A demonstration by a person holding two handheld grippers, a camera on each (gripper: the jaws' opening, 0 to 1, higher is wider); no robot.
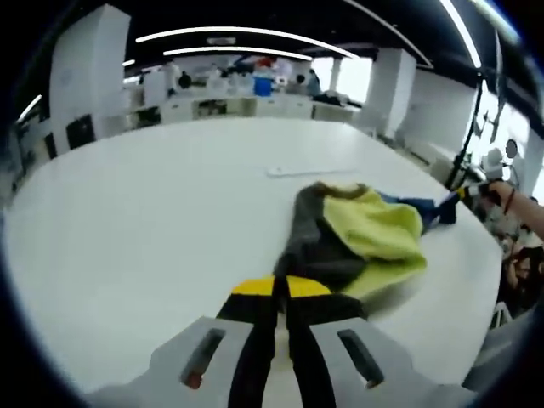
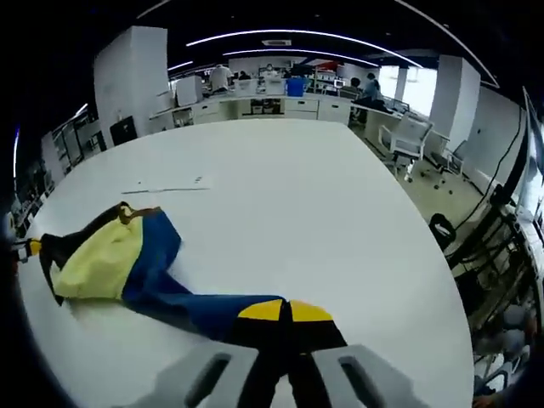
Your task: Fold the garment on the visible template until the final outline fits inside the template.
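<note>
Left gripper view: looking along the left tool (image 1: 281, 287), yellow-tipped jaws pressed together and pinching the dark grey edge of the garment (image 1: 357, 234), with no gap showing between the tips. Lying crumpled on the white counter (image 1: 153, 221), dark grey on the near side, yellow-green in the middle, a blue part trailing away to the far right. Reaching in at the far right edge, the other tool, its yellow tip touching the blue end of the cloth; too small there to judge how its jaws are standing. Resting flat on the counter just beyond the cloth, a thin white strip with faint marks (image 1: 310, 170), apart from the fabric.

Right gripper view: looking along the right tool (image 2: 289, 311), yellow tips drawn together and clamping the blue part of the garment (image 2: 127, 259). Stretching from the tips toward the left, blue cloth leading to the yellow panel and then a dark edge at the far left. Showing at the far left rim, a small yellow tip of the left tool meeting that dark edge. Lying beyond the cloth, well apart from it, the same thin pale strip (image 2: 166, 188). Standing in the background, desks, chairs and seated people across an office room.
</note>
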